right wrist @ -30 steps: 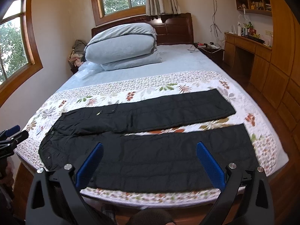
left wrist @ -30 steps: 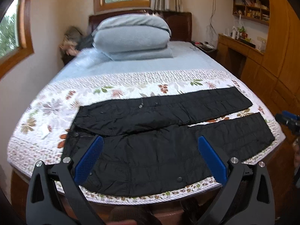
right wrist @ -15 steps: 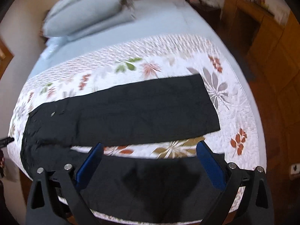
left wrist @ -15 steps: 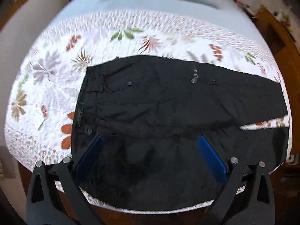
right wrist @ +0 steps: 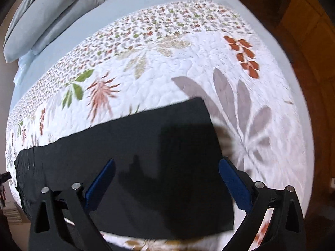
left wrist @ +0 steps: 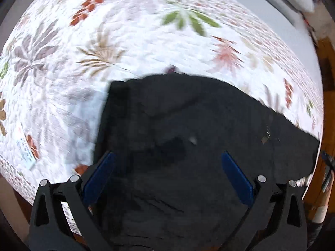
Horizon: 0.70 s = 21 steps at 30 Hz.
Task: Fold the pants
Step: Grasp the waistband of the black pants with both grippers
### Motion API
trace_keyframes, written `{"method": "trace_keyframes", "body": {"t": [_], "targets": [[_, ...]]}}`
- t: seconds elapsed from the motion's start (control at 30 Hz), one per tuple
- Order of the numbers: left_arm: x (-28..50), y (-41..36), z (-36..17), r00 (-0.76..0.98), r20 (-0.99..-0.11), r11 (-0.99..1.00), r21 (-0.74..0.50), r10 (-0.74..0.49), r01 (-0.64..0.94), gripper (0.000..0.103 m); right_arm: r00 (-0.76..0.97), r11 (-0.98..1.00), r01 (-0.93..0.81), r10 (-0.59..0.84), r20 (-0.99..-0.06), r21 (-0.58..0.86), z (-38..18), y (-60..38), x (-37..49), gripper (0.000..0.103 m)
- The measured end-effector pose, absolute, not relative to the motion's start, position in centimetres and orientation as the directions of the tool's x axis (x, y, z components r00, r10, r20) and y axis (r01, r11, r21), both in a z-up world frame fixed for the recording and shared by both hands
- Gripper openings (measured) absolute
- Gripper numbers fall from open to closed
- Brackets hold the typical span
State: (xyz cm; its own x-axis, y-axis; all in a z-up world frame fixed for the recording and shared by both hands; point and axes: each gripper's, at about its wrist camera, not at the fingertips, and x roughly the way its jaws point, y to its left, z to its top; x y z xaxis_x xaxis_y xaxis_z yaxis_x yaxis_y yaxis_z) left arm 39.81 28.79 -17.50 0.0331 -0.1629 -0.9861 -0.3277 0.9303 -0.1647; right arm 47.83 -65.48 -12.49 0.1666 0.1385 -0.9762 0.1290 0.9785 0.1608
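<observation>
Black quilted pants (left wrist: pixel 188 142) lie flat on a white floral quilt. In the left wrist view I see their waist end, with the far waist corner at upper left. My left gripper (left wrist: pixel 167 167) hovers open above the waist, blue pads wide apart. In the right wrist view the far pant leg (right wrist: pixel 146 152) ends in a hem at centre right. My right gripper (right wrist: pixel 166 173) hovers open above that leg end, its right pad near the hem edge. Neither gripper holds cloth.
The floral quilt (right wrist: pixel 167 62) covers the foot of the bed, with a pale blue sheet and folded grey duvet (right wrist: pixel 41 16) beyond. Wooden floor and furniture (right wrist: pixel 309 41) lie to the right of the bed. A small paper label (left wrist: pixel 25 148) lies on the quilt at left.
Both grippers have moved forward and down over the bed. The left one closed in on the waist end, the right one on the far leg's hem. Both stayed open.
</observation>
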Motion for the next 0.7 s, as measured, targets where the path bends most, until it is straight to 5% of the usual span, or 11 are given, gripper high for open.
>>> {"method": "trace_keyframes", "body": {"t": [0.2,0.43,0.7], "targets": [[41.4,33.9,-20.1,-0.034,-0.995,0.904,-0.071,-0.094,-0.422,0.101,0.132,0.985,0.088,0.137,-0.982,0.15,-16.2,-65.9,50.1,0.1],[42.5,32.7,-24.4,-0.027,-0.942,0.855,-0.292,-0.335,-0.429,0.101,0.157,0.99,0.0,0.14,-0.978,0.142,-16.2,-65.1,50.9,0.1],[42.3,29.7,-24.3,-0.057,-0.912,0.866,-0.363,-0.405,-0.343,0.1,0.178,0.993,-0.109,0.07,-0.981,0.051,-16.0,-63.7,50.1,0.09]]}}
